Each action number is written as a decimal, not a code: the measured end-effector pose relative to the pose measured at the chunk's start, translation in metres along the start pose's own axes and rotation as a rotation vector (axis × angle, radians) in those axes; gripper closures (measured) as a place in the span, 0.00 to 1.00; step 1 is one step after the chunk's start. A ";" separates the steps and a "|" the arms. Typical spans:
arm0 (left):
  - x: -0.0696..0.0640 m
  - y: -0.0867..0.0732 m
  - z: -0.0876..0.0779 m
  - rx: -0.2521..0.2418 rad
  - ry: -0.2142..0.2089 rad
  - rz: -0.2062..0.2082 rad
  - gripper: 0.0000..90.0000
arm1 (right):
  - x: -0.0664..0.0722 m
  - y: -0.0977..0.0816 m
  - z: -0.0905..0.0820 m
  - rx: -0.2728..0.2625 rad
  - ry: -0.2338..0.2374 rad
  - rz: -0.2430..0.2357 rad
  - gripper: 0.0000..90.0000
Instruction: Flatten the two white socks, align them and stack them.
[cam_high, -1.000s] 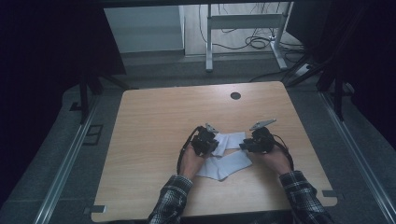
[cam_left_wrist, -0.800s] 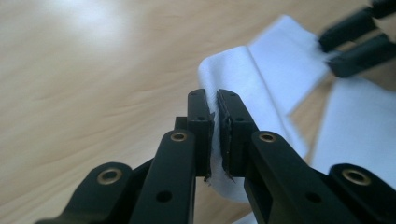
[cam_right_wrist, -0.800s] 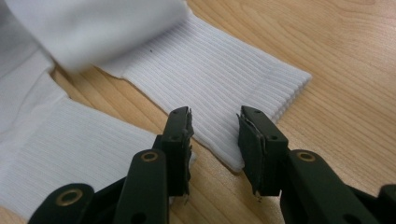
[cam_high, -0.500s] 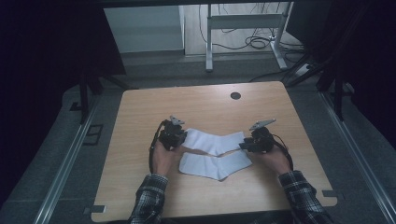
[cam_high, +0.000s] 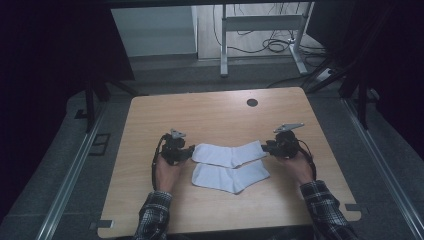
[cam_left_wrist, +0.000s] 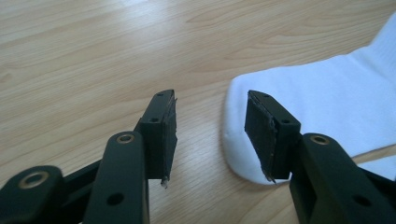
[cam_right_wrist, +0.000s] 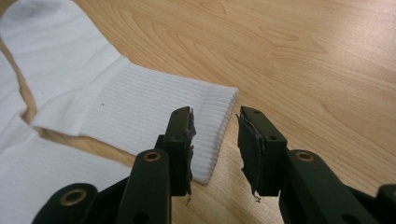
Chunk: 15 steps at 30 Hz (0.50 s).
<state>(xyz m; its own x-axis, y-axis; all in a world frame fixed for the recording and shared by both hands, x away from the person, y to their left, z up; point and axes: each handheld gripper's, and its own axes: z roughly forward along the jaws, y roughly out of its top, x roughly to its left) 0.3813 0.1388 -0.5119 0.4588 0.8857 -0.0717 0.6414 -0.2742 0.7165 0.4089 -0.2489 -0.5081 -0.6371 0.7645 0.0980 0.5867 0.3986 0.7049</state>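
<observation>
Two white socks lie flat side by side on the wooden table (cam_high: 210, 115). On the far sock (cam_high: 227, 154), the toe points left and the ribbed cuff right. My left gripper (cam_high: 189, 152) sits at that toe (cam_left_wrist: 327, 102). Its jaws have just been opening and now stand apart (cam_left_wrist: 210, 116) over bare wood, with the toe's edge under the right-hand jaw. My right gripper (cam_high: 267, 147) hovers at the cuff (cam_right_wrist: 140, 102). Its jaws (cam_right_wrist: 215, 123) have just closed a little but still stand apart, the cuff's edge below them and unpinched. The near sock (cam_high: 231, 177) lies untouched.
A dark round hole (cam_high: 252, 102) sits in the table near its far edge. Metal desk legs and cables (cam_high: 260, 45) stand on the floor beyond. The person's plaid sleeves (cam_high: 325, 210) reach in over the near edge.
My left gripper moved left, drawing the far sock out flat from a bunched pile, then its jaws opened off the toe. The right gripper stayed put.
</observation>
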 end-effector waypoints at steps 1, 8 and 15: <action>-0.001 0.000 0.001 0.001 0.002 0.004 0.58 | 0.001 0.000 0.002 0.005 -0.003 -0.003 0.71; -0.003 -0.005 0.014 0.002 -0.027 -0.024 0.58 | 0.009 0.003 0.018 0.034 -0.051 -0.037 0.68; -0.003 -0.015 0.024 0.030 -0.021 -0.014 0.75 | 0.008 -0.002 0.026 0.075 -0.037 -0.003 0.80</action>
<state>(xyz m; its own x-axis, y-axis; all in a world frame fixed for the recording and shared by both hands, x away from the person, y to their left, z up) 0.3854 0.1310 -0.5391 0.4622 0.8815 -0.0964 0.6659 -0.2732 0.6942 0.4163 -0.2304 -0.5268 -0.6212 0.7806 0.0689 0.6213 0.4370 0.6504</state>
